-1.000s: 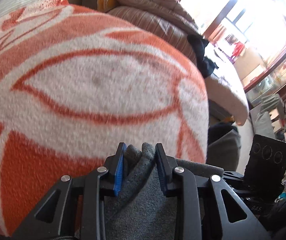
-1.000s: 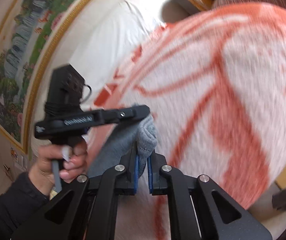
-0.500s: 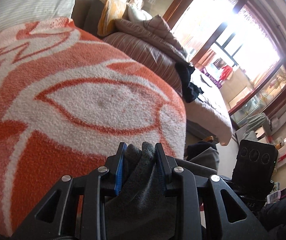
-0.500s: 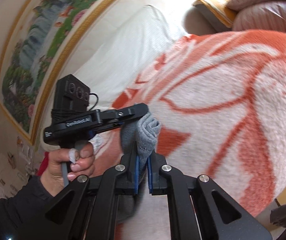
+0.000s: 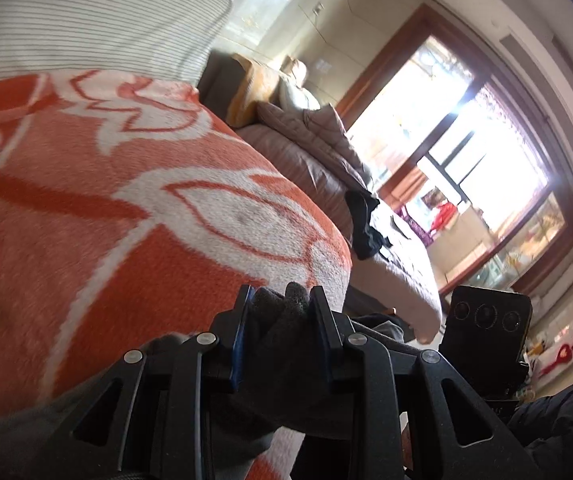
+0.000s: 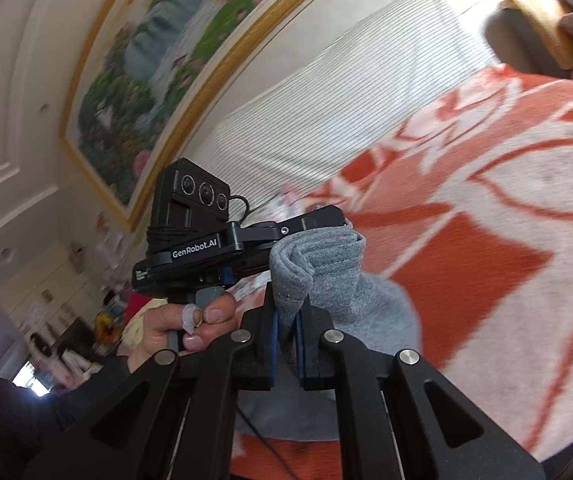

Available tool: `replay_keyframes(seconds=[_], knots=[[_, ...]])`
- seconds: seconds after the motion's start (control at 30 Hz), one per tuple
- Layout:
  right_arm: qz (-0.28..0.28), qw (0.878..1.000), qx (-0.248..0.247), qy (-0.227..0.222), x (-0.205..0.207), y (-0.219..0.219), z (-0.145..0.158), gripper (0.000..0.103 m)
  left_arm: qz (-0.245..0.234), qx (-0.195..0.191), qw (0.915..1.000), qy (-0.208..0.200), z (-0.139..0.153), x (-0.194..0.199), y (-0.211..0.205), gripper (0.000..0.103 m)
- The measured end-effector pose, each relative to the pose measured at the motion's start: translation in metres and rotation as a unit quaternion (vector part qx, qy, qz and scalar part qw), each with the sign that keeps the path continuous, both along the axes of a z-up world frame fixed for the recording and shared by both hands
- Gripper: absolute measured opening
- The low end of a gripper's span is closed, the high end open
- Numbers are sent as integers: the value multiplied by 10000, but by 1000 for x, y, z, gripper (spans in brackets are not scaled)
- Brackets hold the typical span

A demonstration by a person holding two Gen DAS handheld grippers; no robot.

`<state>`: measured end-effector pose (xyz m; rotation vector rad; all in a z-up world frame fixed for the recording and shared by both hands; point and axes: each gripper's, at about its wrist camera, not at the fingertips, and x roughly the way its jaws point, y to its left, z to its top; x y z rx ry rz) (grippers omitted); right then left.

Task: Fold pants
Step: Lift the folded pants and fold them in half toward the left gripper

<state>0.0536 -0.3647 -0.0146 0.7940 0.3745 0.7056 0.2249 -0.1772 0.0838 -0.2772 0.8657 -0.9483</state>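
Left wrist view: the left gripper [image 5: 280, 308] has its 2 jaws part-way closed on a bunched fold of the grey pants [image 5: 282, 320], which fills the gap between the blue pads and bulges up past the tips. More grey cloth hangs down under the jaws. Ahead of and to the left of the tool lies the orange and white blanket [image 5: 106, 208]. To the right of the tool a black camera block [image 5: 486, 320] shows, with a bright window [image 5: 466, 152] far beyond it.

Right wrist view: the right gripper [image 6: 288, 312] has its 2 jaws nearly together, pinching a thin fold of the pants [image 6: 314, 256] that rises above the tips. Just ahead and left, the other gripper grips the same bunch, held by a hand [image 6: 182, 324]. The blanket spreads to the right; a framed painting [image 6: 174, 52] hangs up left.
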Motion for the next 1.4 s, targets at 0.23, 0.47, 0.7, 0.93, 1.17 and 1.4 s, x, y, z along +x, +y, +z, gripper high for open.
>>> replay_keyframes(seconds=[0.23,0.47,0.7,0.93,1.17,1.4], knots=[[824,9966,-97,-29,19,72,8,8,790,-308,9962,208,-21,-21,95,28],[1492,9881,-304,226,39,143,-6,8,1309,-429,9891,526,-61,-39,165,28],[1858,9798,-598,436,50,186,-29,8,1718,-485,9808,787,-100,-53,212,28],[2019,9742,-810,600,57,215,-45,8,1865,-347,9777,903,-123,-58,233,28],[2066,9724,-872,650,60,222,-54,8,1910,-316,9761,987,-132,-57,236,28],[2105,9716,-858,658,59,223,-60,8,2031,-316,9735,1007,-134,-65,245,31]])
